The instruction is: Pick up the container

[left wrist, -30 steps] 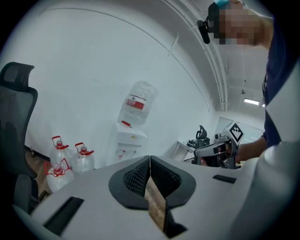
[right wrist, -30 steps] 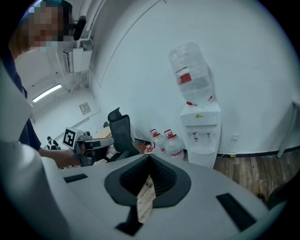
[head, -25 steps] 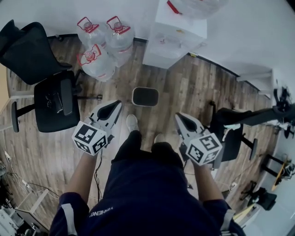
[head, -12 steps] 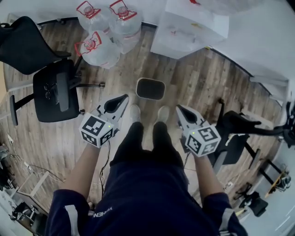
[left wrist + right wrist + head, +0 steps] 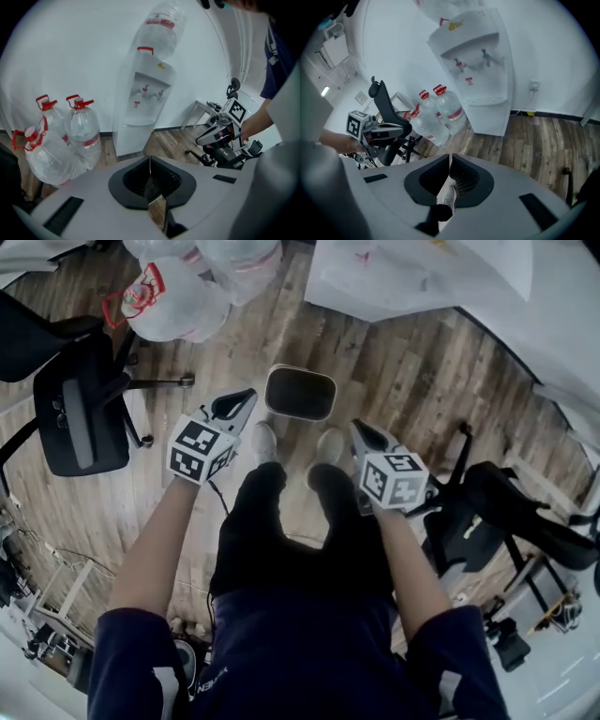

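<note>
The container (image 5: 300,392) is a low rounded-rectangle bin with a pale rim and a dark inside. It stands on the wooden floor just ahead of the person's two shoes in the head view. My left gripper (image 5: 246,396) is shut and empty, its tip just left of the bin's left edge. My right gripper (image 5: 357,428) is also shut and empty, a little to the right of the bin and nearer the person. Both are held above the floor. Neither gripper view shows the bin; the left gripper (image 5: 150,161) and the right gripper (image 5: 449,161) both show closed jaws.
Large water bottles (image 5: 173,306) with red caps stand at the far left beside a white water dispenser (image 5: 143,112). A black office chair (image 5: 80,409) is at the left, another chair (image 5: 497,512) at the right. Cables lie on the floor at the lower left.
The person has stepped forward, so the bin now lies between the two gripper tips. Both grippers came closer to it and stayed shut.
</note>
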`<state>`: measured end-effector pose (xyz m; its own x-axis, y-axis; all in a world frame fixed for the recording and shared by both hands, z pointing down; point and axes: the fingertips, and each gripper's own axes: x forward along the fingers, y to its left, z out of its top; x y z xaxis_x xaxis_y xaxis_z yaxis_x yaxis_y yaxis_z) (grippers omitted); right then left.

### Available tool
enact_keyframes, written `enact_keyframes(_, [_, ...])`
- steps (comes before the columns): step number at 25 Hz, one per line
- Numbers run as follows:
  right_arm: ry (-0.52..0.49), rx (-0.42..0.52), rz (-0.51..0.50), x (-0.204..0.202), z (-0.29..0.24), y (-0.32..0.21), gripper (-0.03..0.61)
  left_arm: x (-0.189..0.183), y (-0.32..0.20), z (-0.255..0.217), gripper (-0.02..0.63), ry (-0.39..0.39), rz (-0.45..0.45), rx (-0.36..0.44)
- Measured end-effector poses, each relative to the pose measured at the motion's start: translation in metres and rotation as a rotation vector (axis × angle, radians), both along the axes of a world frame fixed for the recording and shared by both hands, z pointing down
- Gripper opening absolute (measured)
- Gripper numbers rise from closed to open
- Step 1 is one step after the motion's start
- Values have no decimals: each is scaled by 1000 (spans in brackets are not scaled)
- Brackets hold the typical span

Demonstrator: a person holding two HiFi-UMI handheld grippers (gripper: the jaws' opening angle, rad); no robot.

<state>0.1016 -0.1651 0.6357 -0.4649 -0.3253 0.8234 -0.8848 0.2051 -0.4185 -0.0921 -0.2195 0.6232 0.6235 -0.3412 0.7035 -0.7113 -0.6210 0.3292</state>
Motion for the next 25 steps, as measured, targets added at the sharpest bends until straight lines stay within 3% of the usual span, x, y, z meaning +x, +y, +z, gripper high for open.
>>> enact_keyframes(9, [31,-190,143,10,201,28,21,14,-5,207,57,-97,131,-97])
enact_keyframes(13, [71,-254,185,12,274,49,108,21,2,284,96,-126,194,-136])
enact_keyframes(18, [96,-322,284,14,341,70,161,20,10,359,161,-203,260,-174])
enact_keyframes(25, [145,-396,354,24,410,95,206,26,13,430,201,-262,335,-241])
